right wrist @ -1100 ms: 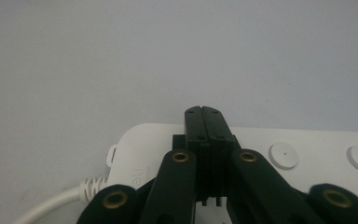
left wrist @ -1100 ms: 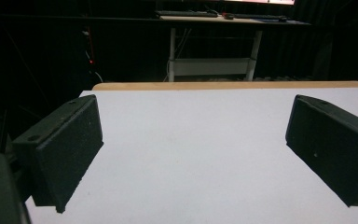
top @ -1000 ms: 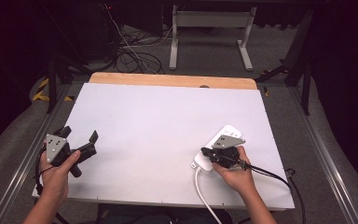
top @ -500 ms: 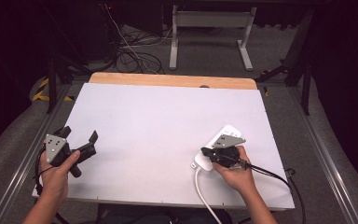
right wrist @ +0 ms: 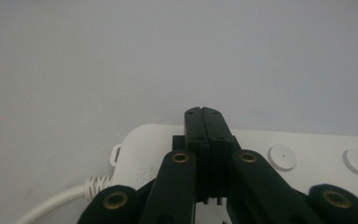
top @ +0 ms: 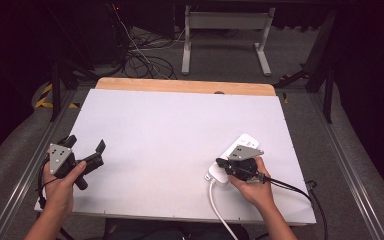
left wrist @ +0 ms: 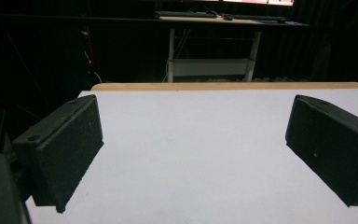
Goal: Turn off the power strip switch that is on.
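— Where is the right gripper [top: 223, 163]?

— Near the front right corner of the worktop [top: 180, 125]. A hand [top: 252, 187] holds it. Its two black jaws are pressed flat together, with nothing between them. In the right gripper view they sit right over the white power strip [right wrist: 307, 154].

— Do they touch it?

— They look very close to its top, near the end where the white cord [right wrist: 51, 205] comes out. I cannot tell if the tips truly rest on it.

— And where does the power strip lie?

— Just under and ahead of that gripper, slanting toward the right edge of the worktop. Round buttons [right wrist: 282, 157] show on its top. In the high view the gripper and hand cover its middle, so you see its two ends and the cord running off the front edge.

— What about the left gripper [top: 86, 147]?

— It is by the front left corner, held in the other hand [top: 62, 187]. Its jaws stand wide apart and hold nothing — just bare white worktop between them.

— Anything hard to see?

— The room behind the table is very dark. There are table legs [top: 225, 35] and some cables [top: 145, 60] on the floor.
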`<state>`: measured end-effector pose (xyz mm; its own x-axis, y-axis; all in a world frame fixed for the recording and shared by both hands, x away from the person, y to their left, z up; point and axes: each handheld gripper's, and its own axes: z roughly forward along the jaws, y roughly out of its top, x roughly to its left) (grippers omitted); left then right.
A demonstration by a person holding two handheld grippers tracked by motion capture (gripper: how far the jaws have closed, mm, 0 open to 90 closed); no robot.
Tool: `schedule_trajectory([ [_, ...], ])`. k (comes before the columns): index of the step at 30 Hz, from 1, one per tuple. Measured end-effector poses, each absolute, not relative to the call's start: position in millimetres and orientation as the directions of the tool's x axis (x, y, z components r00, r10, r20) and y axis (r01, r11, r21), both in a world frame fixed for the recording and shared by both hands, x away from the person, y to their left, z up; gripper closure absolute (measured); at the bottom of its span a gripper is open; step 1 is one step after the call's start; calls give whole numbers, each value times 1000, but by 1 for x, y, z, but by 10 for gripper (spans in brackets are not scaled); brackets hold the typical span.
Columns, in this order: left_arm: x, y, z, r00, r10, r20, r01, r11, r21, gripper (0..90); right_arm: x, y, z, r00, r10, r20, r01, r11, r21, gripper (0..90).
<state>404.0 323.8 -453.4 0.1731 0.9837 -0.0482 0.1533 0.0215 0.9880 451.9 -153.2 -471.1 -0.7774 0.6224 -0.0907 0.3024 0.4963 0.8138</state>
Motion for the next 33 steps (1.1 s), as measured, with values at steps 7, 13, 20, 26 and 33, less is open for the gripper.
schedule_trajectory([
  [7, 405, 324, -454, 175, 983, -51, 154, 23, 988, 44, 450, -160, -461, -760, 642, -102, 244, 426, 871, 900],
  [13, 405, 324, -453, 177, 983, -53, 154, 25, 988, 45, 446, -169, -453, -765, 637, -92, 162, 329, 930, 900],
  [20, 405, 324, -454, 172, 984, -54, 154, 27, 988, 45, 434, -195, -440, -739, 673, -38, 73, 136, 988, 900],
  [26, 404, 324, -453, 170, 984, -52, 154, 25, 988, 45, 423, -217, -437, -723, 689, -56, -1, 79, 997, 900],
  [33, 404, 325, -453, 165, 985, -54, 152, 29, 988, 45, 418, -239, -436, -650, 760, -5, -25, -15, 1000, 892],
])
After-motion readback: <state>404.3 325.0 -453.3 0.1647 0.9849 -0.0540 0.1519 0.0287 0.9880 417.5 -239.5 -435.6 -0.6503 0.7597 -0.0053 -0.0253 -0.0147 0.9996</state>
